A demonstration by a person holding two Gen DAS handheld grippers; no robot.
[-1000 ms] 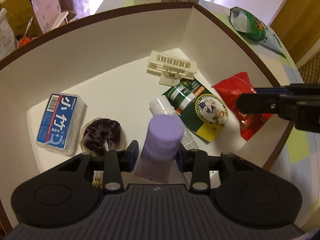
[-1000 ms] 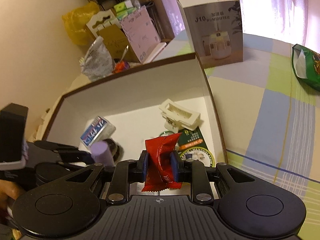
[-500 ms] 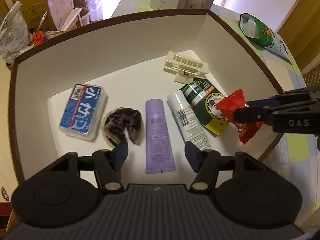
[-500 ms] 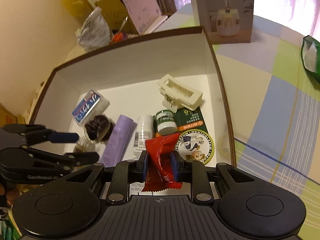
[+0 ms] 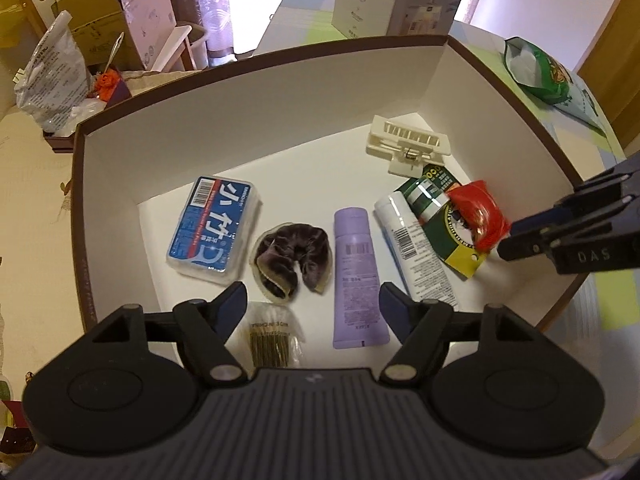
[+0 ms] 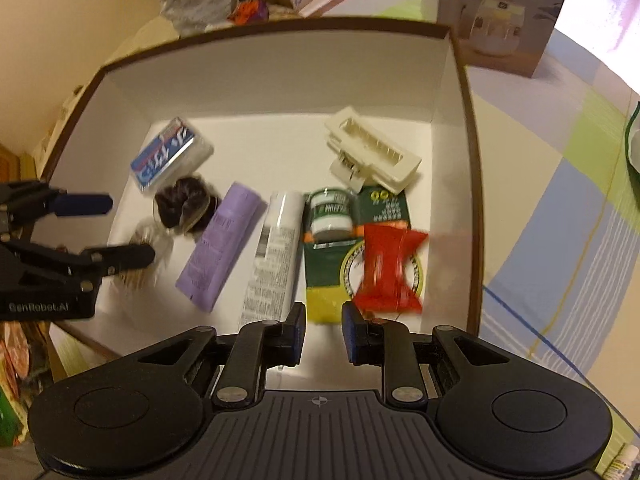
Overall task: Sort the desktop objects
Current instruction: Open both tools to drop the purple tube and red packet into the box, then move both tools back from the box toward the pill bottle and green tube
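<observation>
I look down on a worktop (image 6: 540,200) under a checked cloth, bearing a large white box (image 5: 240,120) with a brown rim. My left claw (image 5: 310,300) hangs over the box's near edge; its jaws have just been opening and stand wide, gripping nothing. My right claw (image 6: 322,320) is parted only narrowly, with nothing between its pads. A purple tube (image 5: 356,272) lies flat on the box floor below the left claw. A small red packet (image 6: 390,268), blurred, sits on a green card pack (image 5: 452,240) just beyond the right claw's tips.
</observation>
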